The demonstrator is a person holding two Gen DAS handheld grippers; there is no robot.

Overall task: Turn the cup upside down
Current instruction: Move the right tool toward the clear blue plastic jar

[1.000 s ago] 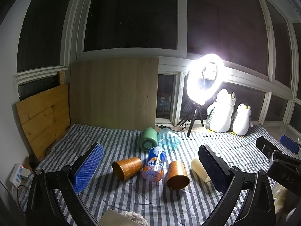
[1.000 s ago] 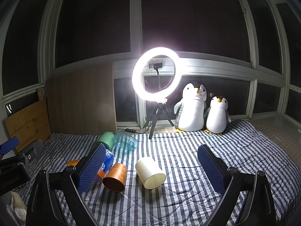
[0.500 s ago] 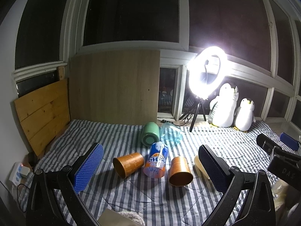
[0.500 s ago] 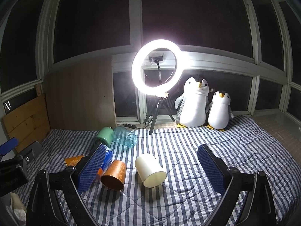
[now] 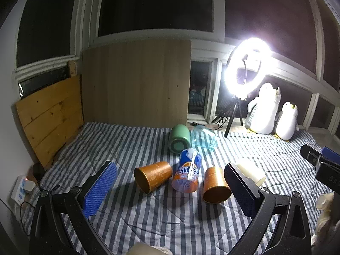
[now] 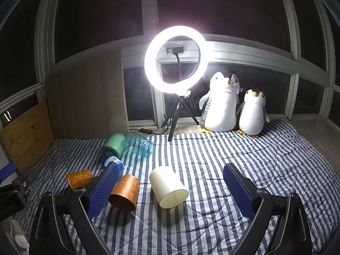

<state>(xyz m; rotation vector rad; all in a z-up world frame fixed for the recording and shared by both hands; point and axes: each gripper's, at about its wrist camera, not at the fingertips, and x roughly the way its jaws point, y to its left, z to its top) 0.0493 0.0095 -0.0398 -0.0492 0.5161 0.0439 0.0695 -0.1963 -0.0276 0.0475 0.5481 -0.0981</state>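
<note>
Both grippers, left [image 5: 170, 189] and right [image 6: 170, 191], are held wide apart and empty. The cream cup [image 6: 168, 189] lies sideways at lower centre, framed for grasping, apparently.

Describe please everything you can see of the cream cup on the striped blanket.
The cream cup is plain, smooth and matte, likely plastic, without handle. It lies on its side on the striped blanket, open mouth toward the camera, between the open fingers of the right gripper. Nothing grips it; an orange cup lies apart beside it.
</note>
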